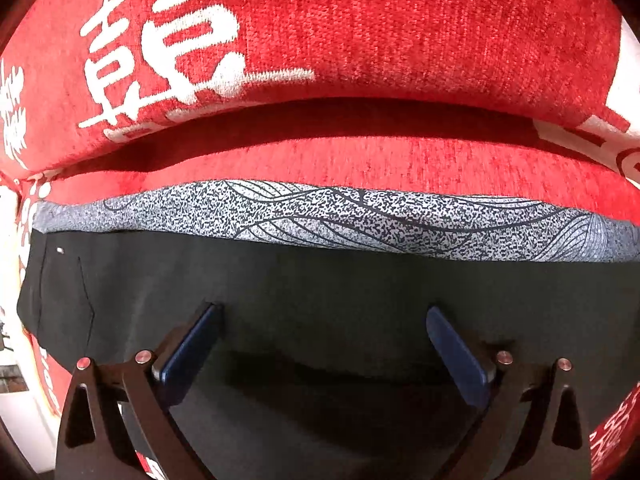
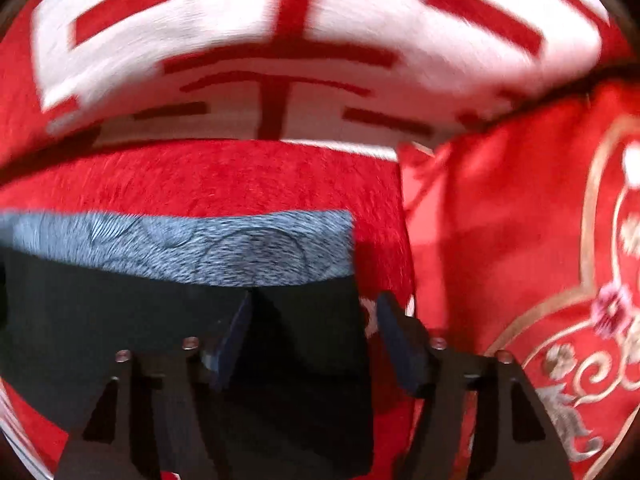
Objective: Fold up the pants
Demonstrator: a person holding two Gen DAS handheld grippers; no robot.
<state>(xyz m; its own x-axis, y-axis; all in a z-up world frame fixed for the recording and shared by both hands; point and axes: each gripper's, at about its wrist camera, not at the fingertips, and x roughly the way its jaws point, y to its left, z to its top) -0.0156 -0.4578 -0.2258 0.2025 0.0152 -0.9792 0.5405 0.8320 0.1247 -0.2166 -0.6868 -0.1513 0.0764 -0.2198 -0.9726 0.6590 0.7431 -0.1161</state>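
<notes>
We hover both wide-open grippers, left gripper and right gripper, over black pants; pinch the six-o'clock edge squarely before folding.

Both grippers spread wide
Left gripper jaws parted, fingers level; right gripper jaws parted likewise, fingers pointing forward

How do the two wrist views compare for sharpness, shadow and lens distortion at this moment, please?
Left wrist view: sharp, the weave of the red cover and the grey patterned fabric is crisp; a dark shadow lies on the black pants between the open left gripper. Right wrist view: motion-blurred throughout, smearing the embroidered cushion and the open right gripper. Both bend straight edges, fisheye-style.
</notes>
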